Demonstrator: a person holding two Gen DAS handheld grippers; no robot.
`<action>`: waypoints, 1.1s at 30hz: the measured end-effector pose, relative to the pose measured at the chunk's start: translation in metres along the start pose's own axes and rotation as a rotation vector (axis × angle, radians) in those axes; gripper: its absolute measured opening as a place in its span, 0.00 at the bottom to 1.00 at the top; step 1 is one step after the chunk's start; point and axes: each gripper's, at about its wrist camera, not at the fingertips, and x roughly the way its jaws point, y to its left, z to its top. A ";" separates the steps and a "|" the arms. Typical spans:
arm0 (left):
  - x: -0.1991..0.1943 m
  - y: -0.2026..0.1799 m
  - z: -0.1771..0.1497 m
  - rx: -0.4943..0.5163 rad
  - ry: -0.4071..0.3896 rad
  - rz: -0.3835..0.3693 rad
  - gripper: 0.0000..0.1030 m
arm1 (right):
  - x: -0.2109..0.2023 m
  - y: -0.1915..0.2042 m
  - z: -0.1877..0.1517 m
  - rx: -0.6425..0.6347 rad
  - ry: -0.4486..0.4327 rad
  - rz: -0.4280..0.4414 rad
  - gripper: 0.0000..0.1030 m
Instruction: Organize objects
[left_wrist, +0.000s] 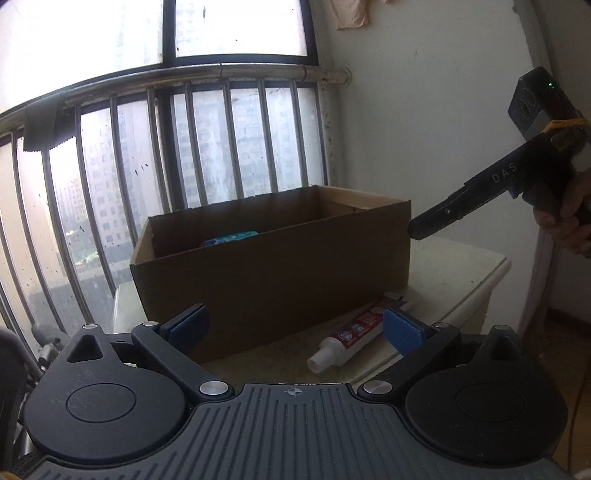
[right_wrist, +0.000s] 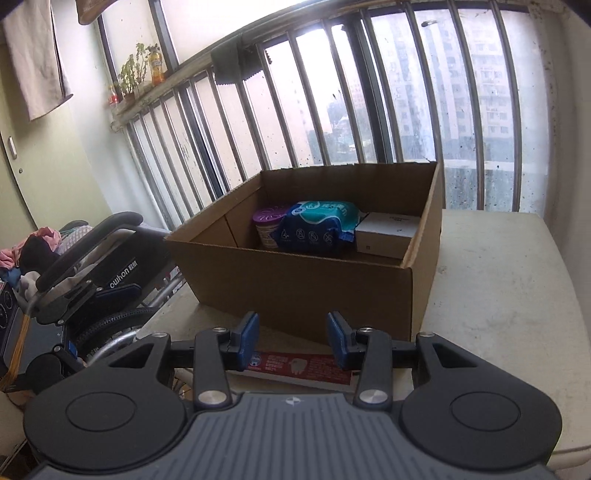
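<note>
An open cardboard box (left_wrist: 280, 273) (right_wrist: 306, 280) stands on a white table (left_wrist: 458, 269) (right_wrist: 491, 306). Inside it are a blue wipes pack (right_wrist: 317, 225), a purple-lidded tub (right_wrist: 267, 221) and a white carton (right_wrist: 388, 232). A red and white toothpaste tube (left_wrist: 354, 332) (right_wrist: 303, 369) lies on the table in front of the box. My left gripper (left_wrist: 295, 328) is open above the table, the tube near its right finger. My right gripper (right_wrist: 293, 338) is open, hovering just above the tube; from the left wrist view it (left_wrist: 417, 230) sits past the box's right corner.
A barred window (left_wrist: 184, 147) (right_wrist: 369, 110) runs behind the table. A wheelchair (right_wrist: 99, 280) stands left of the table. Plants and bottles (right_wrist: 140, 70) sit on the sill. Cloth (right_wrist: 33, 55) hangs on the left wall.
</note>
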 end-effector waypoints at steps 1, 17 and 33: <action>0.007 -0.001 -0.001 0.005 0.015 -0.033 0.93 | 0.004 -0.005 -0.005 0.016 0.015 0.002 0.43; 0.097 0.000 -0.003 0.123 0.167 -0.342 0.72 | 0.036 0.001 -0.037 -0.199 0.095 0.113 0.43; 0.137 0.034 -0.014 0.030 0.213 -0.537 0.35 | 0.063 -0.033 -0.037 -0.148 0.095 0.191 0.60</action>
